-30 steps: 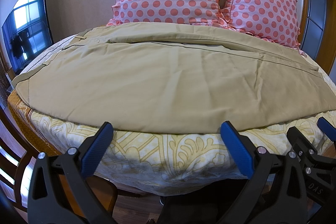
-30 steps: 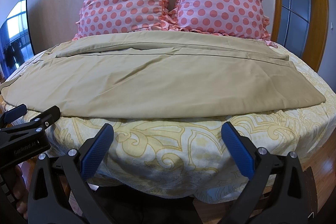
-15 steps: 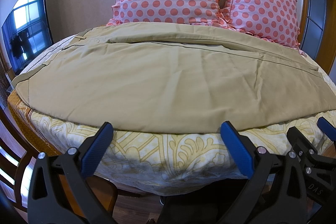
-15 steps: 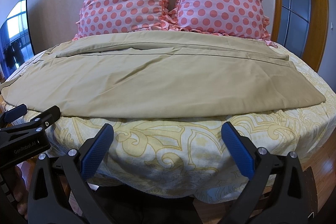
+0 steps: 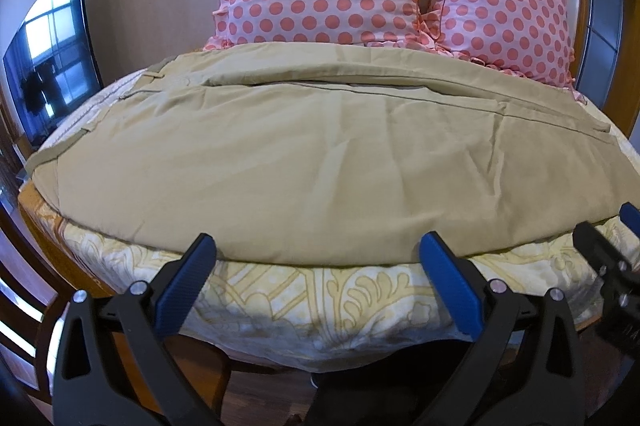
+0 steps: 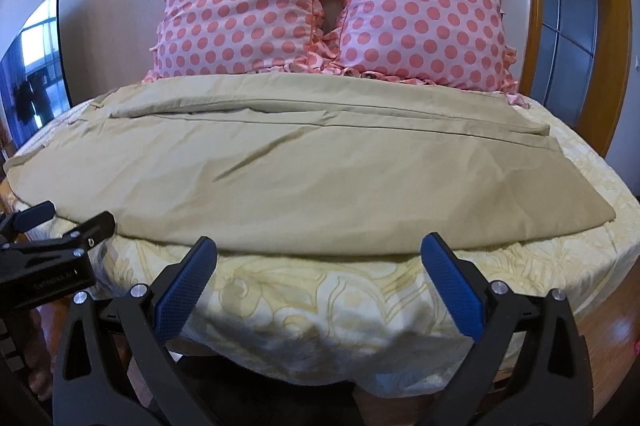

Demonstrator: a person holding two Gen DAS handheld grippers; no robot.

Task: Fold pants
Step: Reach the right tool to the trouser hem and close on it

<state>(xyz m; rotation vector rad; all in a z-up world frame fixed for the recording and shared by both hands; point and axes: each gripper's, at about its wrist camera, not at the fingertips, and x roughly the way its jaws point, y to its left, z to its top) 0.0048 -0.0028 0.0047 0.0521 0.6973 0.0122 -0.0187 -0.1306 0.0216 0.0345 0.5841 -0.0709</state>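
Khaki pants [image 5: 320, 154] lie flat across the bed, folded lengthwise with one leg on the other, waistband at the left and leg ends at the right; they also show in the right wrist view [image 6: 280, 178]. My left gripper [image 5: 318, 258] is open and empty, just short of the pants' near edge. My right gripper [image 6: 320, 258] is open and empty, also just short of the near edge, further right. Each gripper shows at the edge of the other's view.
A yellow patterned bedspread [image 6: 320, 306] covers the bed and hangs over its near edge. Two pink polka-dot pillows [image 6: 328, 6] stand against the wall behind the pants. A dark TV screen [image 5: 48, 54] is at the left. Wooden floor [image 6: 608, 346] lies below.
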